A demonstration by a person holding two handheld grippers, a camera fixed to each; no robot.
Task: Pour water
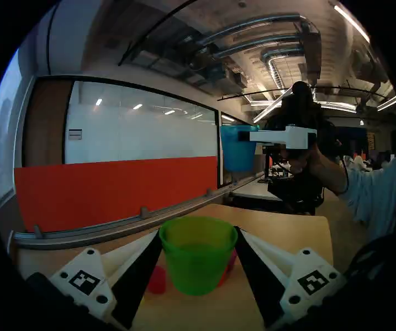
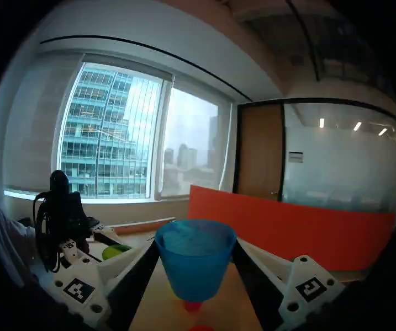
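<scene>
A pale wooden tabletop (image 1: 286,231) is seen below and ahead of the left gripper (image 1: 196,236), and an orange panel (image 1: 115,187) is set along its far edge. A green cup (image 1: 198,259) is pinched between the two fingers of the left gripper, held upright with its mouth open to the top and low over the tabletop. The right gripper (image 2: 195,245) is likewise closed on a blue cup (image 2: 196,265), which is also held upright; whether water is in it cannot be told for certain. From the left gripper, the blue cup is found ahead, up and to the right, well apart and clearly higher than the green rim. From the right gripper, the green cup is glimpsed down and to the left, near the other gripper's fingers. The pour is judged not yet begun: the long axes of both cups are vertical, and neither mouth is over the other. The blue cup would have to be brought across above the green mouth before being tipped, the right gripper being the one raised for it. Small red pieces (image 1: 156,280) are seen on the tabletop just behind the green cup.
</scene>
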